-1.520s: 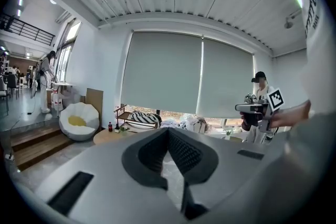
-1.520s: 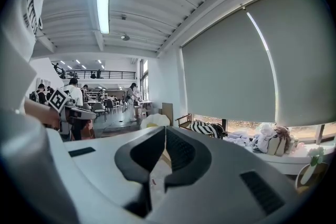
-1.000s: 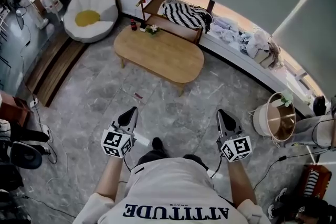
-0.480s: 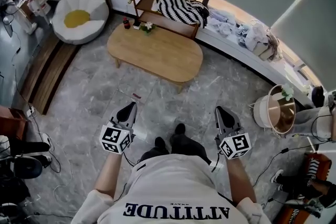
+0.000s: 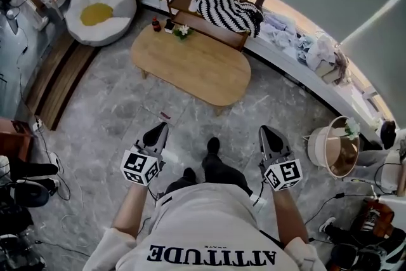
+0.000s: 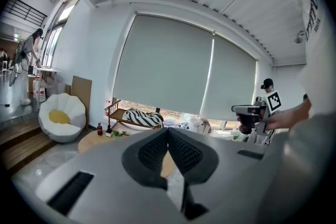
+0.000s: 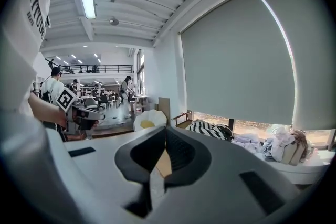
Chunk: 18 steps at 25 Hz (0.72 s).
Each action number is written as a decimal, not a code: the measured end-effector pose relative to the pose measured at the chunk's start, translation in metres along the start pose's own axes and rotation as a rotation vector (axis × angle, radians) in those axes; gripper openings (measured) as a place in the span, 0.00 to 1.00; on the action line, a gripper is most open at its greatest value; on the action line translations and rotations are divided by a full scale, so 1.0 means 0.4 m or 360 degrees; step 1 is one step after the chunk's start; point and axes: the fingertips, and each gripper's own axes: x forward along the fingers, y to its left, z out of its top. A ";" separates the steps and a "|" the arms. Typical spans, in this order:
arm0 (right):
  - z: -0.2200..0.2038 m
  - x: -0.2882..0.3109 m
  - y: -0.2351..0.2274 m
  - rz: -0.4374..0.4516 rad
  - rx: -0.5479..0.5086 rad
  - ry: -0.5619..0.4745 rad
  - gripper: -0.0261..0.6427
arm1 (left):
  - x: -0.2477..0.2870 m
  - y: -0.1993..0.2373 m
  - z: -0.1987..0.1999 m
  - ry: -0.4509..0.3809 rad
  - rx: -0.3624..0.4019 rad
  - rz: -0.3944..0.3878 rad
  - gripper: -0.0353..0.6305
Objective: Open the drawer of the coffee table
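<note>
Where right hand-held gripper [image 5: 264, 131] points, coffee table [image 5: 190, 66] lies well ahead

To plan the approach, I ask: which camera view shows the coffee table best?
The head view: the whole oval coffee table shows from above. Both gripper views show only slivers of its top behind their jaws.

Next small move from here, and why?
Probably step closer to the coffee table: it sits well ahead across the floor, beyond both claws. Left claw and right claw are shut and empty, so nothing needs setting down first.
</note>
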 end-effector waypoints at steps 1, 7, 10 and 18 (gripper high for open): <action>0.003 0.022 -0.019 0.0020 -0.0001 -0.0005 0.07 | 0.025 0.004 0.005 0.0001 -0.0005 0.0010 0.08; -0.032 0.149 -0.140 0.0162 -0.0010 0.0071 0.07 | 0.191 0.001 0.028 -0.0047 -0.0093 -0.0036 0.08; -0.056 0.207 -0.188 0.0230 0.0017 0.0116 0.07 | 0.261 0.015 0.019 -0.0046 -0.0166 -0.0012 0.08; -0.131 0.308 -0.274 0.0345 0.0144 0.0175 0.07 | 0.409 0.033 -0.070 0.0084 -0.0233 0.0061 0.08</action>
